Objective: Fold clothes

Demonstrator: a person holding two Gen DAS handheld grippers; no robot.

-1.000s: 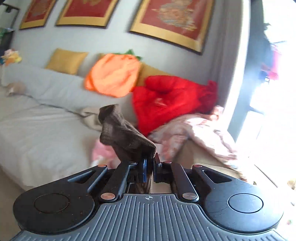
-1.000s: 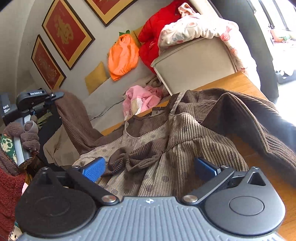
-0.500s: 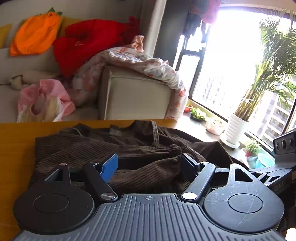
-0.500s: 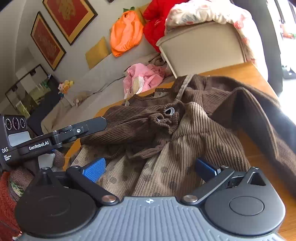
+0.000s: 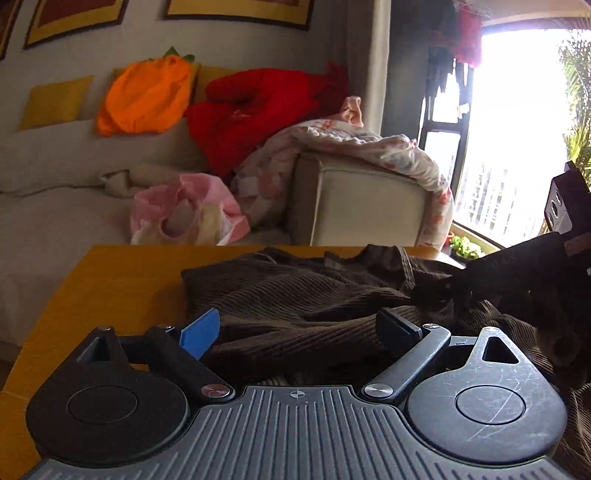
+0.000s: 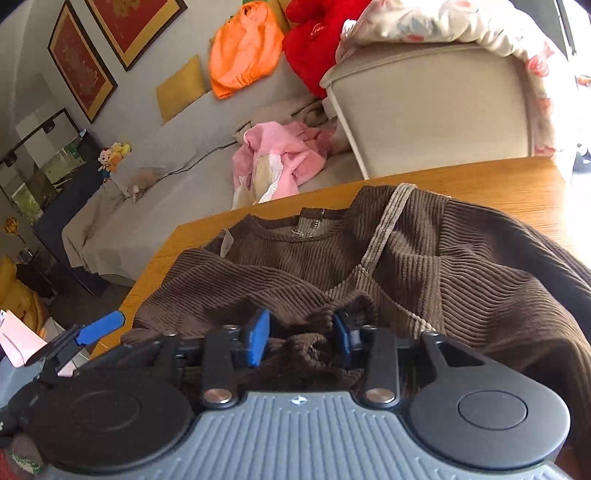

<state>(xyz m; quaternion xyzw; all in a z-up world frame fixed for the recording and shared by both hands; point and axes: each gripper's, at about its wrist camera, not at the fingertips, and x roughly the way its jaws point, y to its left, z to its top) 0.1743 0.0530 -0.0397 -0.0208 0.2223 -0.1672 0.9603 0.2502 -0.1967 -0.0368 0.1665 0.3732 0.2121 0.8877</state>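
Sleeve fold: left claw (image 5: pixel 299 326) jaws just spread, off the sweater (image 6: pixel 424 266); right claw (image 6: pixel 300 338) just clamped on bunched cloth, next drag it flat across the table (image 6: pixel 480 177).

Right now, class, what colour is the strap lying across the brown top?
Light beige strap, against the dark brown top; clearest in the right wrist view.

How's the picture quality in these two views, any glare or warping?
Left wrist view: the window is blown out white, leaving the brown garment dark and backlit; picture frames bow from the fisheye. Right wrist view: evenly lit, garment ribs sharp, glare only on the table at the right edge.
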